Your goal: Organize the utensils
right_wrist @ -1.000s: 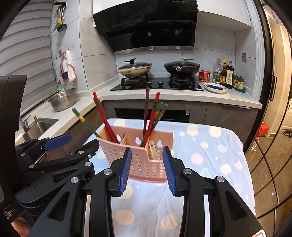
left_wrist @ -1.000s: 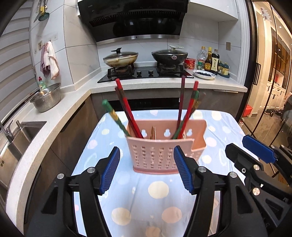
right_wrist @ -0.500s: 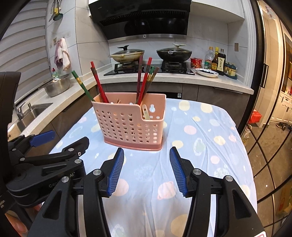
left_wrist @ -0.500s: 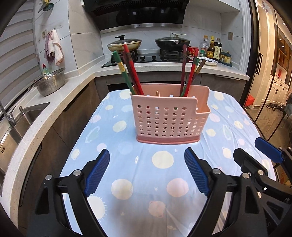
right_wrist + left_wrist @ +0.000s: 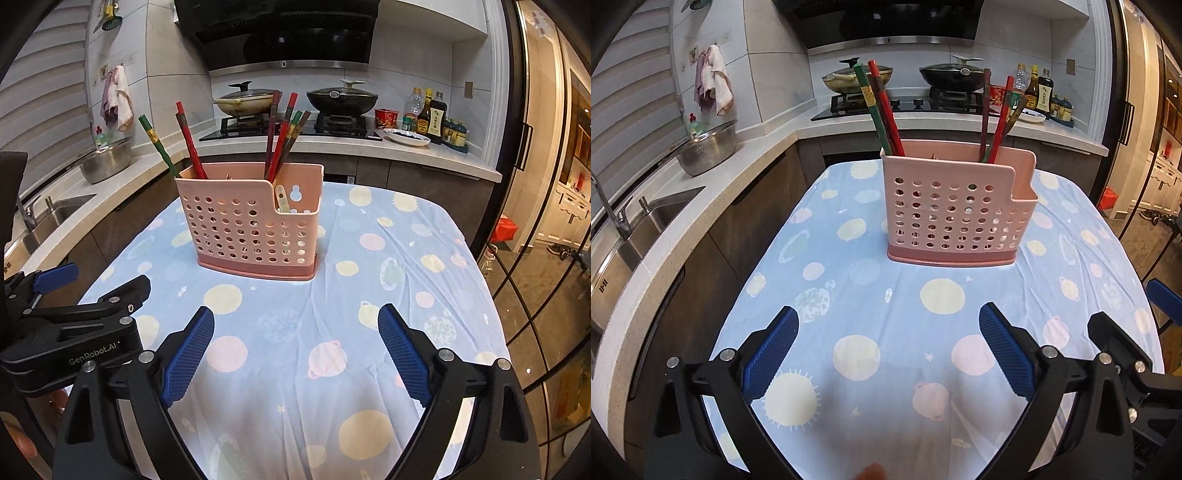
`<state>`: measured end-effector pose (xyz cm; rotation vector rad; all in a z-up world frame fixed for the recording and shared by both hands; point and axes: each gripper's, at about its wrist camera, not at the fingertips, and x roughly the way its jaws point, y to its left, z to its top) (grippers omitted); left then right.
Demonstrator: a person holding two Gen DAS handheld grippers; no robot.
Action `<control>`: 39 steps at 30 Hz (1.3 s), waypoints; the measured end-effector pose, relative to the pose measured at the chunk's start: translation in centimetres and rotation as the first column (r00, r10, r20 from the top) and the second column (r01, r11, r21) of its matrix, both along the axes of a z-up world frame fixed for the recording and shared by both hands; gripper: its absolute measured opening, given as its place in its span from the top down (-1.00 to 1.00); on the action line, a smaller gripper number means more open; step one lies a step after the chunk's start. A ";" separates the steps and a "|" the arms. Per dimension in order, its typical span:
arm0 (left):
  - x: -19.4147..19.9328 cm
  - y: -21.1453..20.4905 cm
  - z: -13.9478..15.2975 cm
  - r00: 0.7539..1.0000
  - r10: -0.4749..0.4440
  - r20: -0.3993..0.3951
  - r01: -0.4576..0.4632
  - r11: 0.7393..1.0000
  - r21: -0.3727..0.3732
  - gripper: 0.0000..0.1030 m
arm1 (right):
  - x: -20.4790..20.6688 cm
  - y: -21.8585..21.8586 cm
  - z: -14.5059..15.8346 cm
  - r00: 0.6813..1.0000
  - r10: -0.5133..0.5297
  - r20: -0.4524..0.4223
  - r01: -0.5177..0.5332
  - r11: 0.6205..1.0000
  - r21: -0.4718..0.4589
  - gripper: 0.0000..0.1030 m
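Pink utensil holder [image 5: 955, 214] with chopsticks [image 5: 884, 107] upright on counter [image 5: 871, 295]. Left gripper [image 5: 888, 345] and right gripper [image 5: 295, 341]: jaws opening, empty.

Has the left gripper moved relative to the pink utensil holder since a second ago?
Yes. The left gripper has backed away from the pink utensil holder; bare tablecloth now lies between them. Its jaws are opening, empty.

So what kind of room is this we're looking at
A home kitchen, almost certainly. A gas hob with two lidded pans sits under a range hood, a sink is set into the counter at left, and a pink utensil holder with chopsticks stands on a cloth-covered table.
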<state>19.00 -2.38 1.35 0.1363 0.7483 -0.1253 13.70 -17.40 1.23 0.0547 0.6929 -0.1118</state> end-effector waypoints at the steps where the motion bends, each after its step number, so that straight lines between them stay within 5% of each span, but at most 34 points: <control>1: -0.1 0.0 -0.1 1.000 0.001 -0.004 -0.001 1.000 0.003 -0.83 | 0.0 -0.1 -0.1 1.000 -0.002 -0.003 0.002 1.000 -0.003 -0.69; 4: -0.2 0.1 -0.4 1.000 0.003 -0.007 -0.003 1.000 0.008 -0.83 | -0.2 -0.5 -0.3 1.000 -0.014 -0.004 0.014 1.000 -0.003 -0.87; 39: -1.5 -0.6 0.8 0.999 0.033 0.022 -0.034 0.998 0.049 -0.85 | -0.9 -0.3 0.6 1.000 -0.006 0.016 0.006 1.000 -0.003 -0.88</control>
